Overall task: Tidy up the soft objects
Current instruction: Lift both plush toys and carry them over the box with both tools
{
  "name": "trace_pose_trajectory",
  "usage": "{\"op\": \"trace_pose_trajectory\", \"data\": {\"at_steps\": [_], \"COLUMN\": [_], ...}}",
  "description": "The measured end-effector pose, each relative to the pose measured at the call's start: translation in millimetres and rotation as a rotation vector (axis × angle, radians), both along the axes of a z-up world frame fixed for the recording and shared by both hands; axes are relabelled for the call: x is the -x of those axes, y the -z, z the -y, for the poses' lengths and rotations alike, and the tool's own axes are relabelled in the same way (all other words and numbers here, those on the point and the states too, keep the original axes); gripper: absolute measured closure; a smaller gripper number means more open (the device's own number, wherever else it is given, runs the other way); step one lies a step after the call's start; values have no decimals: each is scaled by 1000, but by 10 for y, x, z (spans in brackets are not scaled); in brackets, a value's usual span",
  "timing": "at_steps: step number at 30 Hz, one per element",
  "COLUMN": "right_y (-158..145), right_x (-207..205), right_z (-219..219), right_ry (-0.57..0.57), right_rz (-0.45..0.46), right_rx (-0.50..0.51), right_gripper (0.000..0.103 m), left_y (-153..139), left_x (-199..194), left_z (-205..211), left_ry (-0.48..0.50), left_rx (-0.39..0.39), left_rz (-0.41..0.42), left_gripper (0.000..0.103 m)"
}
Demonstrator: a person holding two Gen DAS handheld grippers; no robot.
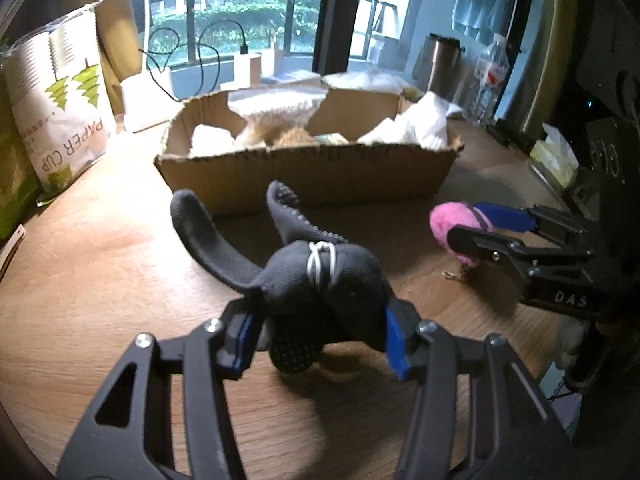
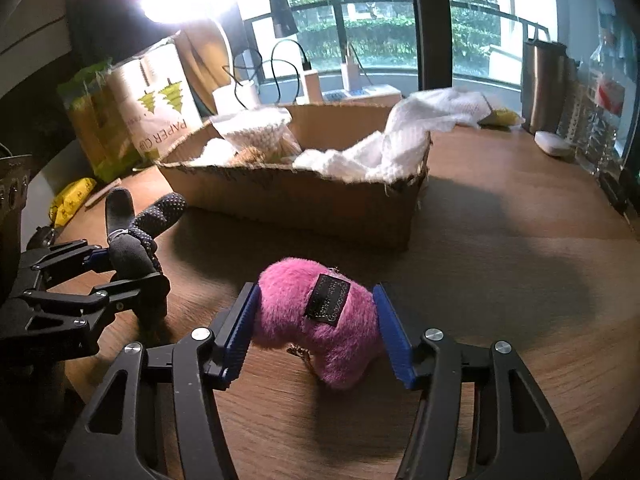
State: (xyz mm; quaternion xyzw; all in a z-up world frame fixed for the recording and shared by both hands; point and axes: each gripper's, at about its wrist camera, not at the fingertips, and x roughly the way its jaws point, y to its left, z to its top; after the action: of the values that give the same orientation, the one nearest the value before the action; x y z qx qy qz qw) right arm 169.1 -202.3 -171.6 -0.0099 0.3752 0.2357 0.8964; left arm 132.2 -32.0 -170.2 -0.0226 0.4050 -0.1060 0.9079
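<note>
Left gripper point(image 1: 320, 344): jaws clenched on the black sock bundle point(image 1: 320, 280), blue pads pressing it from both sides. The bundle is a pair of dark socks with grip dots, tied with a white string; two sock ends stick up and forward toward the cardboard box point(image 1: 308, 172). Whether the bundle's underside touches the wooden worktop point(image 1: 100, 260) or is lifted clear of it cannot be told.

Right gripper point(image 2: 316, 332): jaws grasping the pink plush toy point(image 2: 312, 320), one blue pad against each flank. The toy carries a small black label on top (lettering too small to read) and a bit of metal chain below; whether it rests on the worktop cannot be told. In the left wrist view the same gripper point(image 1: 472, 224) and toy point(image 1: 452, 228) appear to the right of the sock bundle, near but apart from it.

The box stands on the worktop behind both grippers, open-topped, its rim torn. It holds white cloths point(image 2: 384, 148), one draped over the right end wall, and some tan fluffy material point(image 1: 292, 136) near the middle.

Left of the box: a paper cup pack point(image 1: 60, 104) upright. Right of the box, by the window: a steel tumbler point(image 2: 544, 84) and a plastic bottle point(image 2: 604, 92)
</note>
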Motion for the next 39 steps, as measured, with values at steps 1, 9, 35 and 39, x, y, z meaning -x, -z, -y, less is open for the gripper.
{"op": "trace_pose_trajectory", "data": {"at_steps": [1, 9, 35, 39], "right_y": [-39, -240, -847, -891], "right_x": [15, 57, -206, -296], "right_z": [-3, -29, 144, 126], "right_ry": [-4, -23, -59, -64], "right_rz": [8, 49, 201, 214], "right_rx": [-3, -16, -69, -67], "right_gripper": [42, 42, 42, 42], "left_y": [-24, -179, -789, -866], "left_x": [11, 35, -271, -342], "left_z": [-7, -19, 108, 89], "left_ry": [-2, -5, -57, -63], "left_rx": [3, 18, -13, 4], "left_rz": [8, 49, 195, 234], "left_gripper": [51, 51, 50, 50]}}
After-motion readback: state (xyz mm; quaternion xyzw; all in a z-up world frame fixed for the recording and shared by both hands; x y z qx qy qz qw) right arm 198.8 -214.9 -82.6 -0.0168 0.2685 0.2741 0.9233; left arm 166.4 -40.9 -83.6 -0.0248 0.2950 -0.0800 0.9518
